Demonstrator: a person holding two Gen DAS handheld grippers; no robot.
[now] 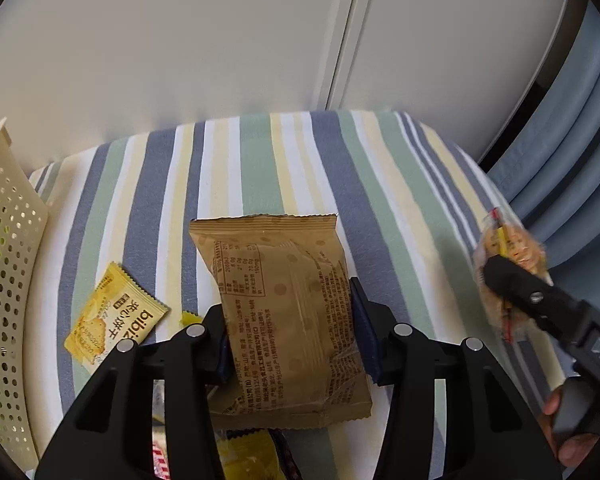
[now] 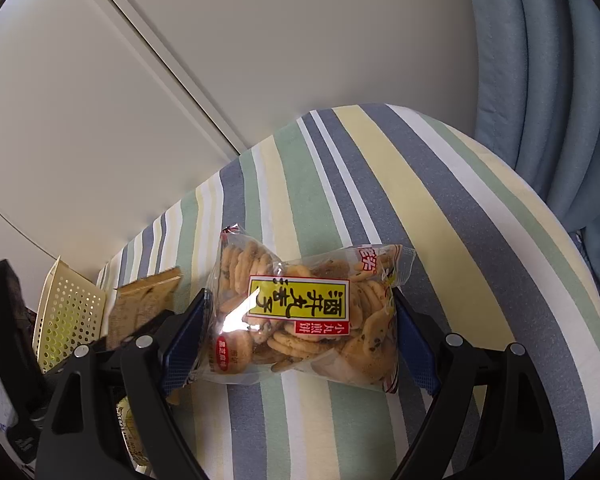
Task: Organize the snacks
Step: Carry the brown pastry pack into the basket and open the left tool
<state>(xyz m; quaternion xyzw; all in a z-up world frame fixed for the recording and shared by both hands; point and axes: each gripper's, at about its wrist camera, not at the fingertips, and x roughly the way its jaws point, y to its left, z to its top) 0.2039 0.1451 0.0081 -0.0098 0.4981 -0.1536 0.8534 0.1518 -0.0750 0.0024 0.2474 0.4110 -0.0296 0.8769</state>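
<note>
While left jaws clamp the brown packet [image 1: 288, 320], right jaws (blue-padded) hold cracker bag [image 2: 304, 312].

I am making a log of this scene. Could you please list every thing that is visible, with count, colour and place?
brown snack packet: one, tan, held between the left gripper's fingers.
cracker bag: one, clear with yellow label, held in the right gripper.
yellow biscuit packet: one, yellow, lying on the cloth left of the brown packet.
basket: one, cream, perforated, far left.
striped cloth: one, blue, green, yellow, white, covering the surface.
curtain: one, blue, at right.
left gripper: black, shut.
right gripper: black, shut.
hand: one, gripping the right gripper's handle.
</note>
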